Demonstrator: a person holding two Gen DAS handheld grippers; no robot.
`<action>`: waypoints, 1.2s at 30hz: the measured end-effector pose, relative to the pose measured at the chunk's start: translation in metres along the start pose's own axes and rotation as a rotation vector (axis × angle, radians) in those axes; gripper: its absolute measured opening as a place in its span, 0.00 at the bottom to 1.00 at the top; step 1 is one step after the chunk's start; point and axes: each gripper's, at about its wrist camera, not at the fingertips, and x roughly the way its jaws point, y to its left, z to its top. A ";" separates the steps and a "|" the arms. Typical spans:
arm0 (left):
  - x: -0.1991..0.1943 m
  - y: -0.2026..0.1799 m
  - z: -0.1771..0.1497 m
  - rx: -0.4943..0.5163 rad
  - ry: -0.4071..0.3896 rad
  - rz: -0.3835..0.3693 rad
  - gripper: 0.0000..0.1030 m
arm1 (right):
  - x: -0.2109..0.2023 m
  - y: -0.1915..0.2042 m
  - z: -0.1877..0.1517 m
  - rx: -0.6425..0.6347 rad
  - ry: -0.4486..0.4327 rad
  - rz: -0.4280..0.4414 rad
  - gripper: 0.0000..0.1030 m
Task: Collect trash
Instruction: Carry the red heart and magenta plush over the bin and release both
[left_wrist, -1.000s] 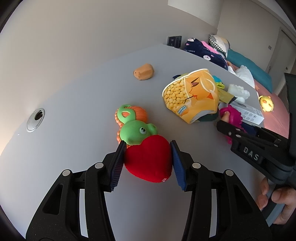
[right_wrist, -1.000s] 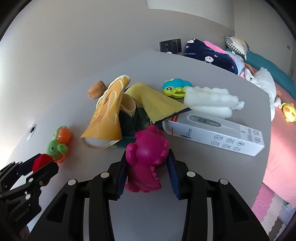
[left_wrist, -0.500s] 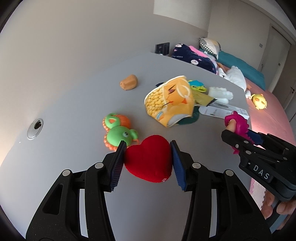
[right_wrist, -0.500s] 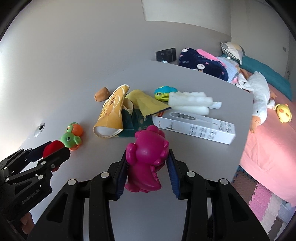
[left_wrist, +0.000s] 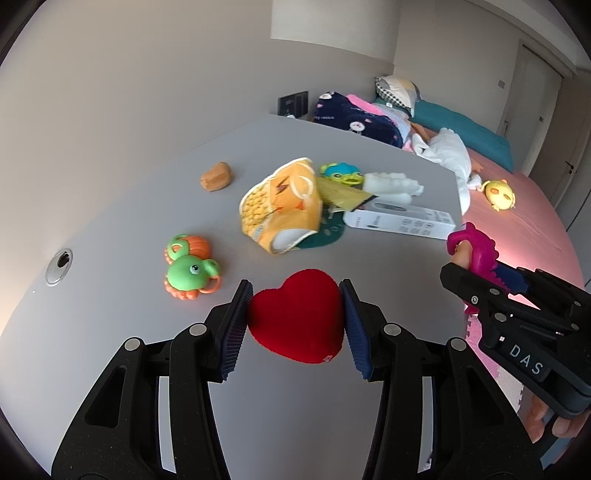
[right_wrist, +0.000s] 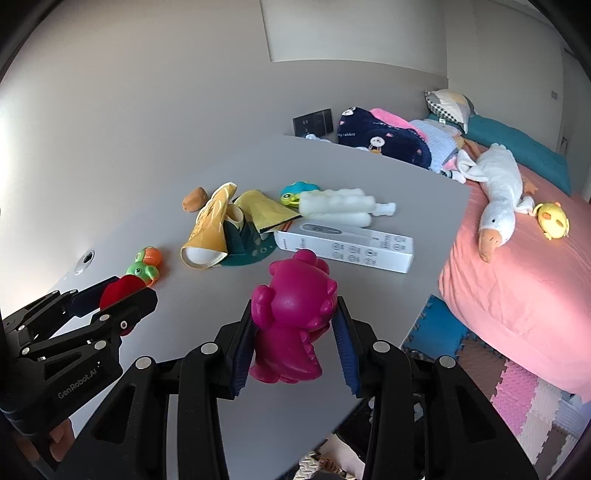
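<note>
My left gripper (left_wrist: 295, 317) is shut on a red heart-shaped toy (left_wrist: 295, 319) and holds it above the grey table (left_wrist: 110, 206). My right gripper (right_wrist: 293, 325) is shut on a magenta dinosaur toy (right_wrist: 295, 310), held above the table's near edge. The right gripper with the dinosaur also shows at the right of the left wrist view (left_wrist: 476, 258). The left gripper with the heart shows at the left of the right wrist view (right_wrist: 118, 295). On the table lie an orange snack bag (left_wrist: 284, 206), a yellow wrapper (right_wrist: 266, 212) and a white box (right_wrist: 347, 245).
A green and orange toy (left_wrist: 190, 271), a brown lump (left_wrist: 217, 181), a blue-green toy (left_wrist: 340, 173) and white foam (right_wrist: 340, 208) lie on the table. A pink bed (right_wrist: 517, 273) with a plush goose (right_wrist: 498, 195) stands right; foam mats (right_wrist: 517, 391) cover the floor.
Both grippers have pulled back and risen from the table with their toys. The heart has left the green toy. The table objects look smaller and farther.
</note>
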 end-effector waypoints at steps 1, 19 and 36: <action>-0.001 -0.004 0.000 0.005 -0.001 -0.002 0.46 | -0.003 -0.004 -0.001 0.005 -0.002 -0.001 0.40; -0.006 -0.071 0.003 0.095 -0.010 -0.065 0.46 | -0.045 -0.067 -0.023 0.085 -0.048 -0.086 0.40; 0.000 -0.157 -0.002 0.215 0.014 -0.180 0.46 | -0.080 -0.144 -0.048 0.209 -0.062 -0.213 0.40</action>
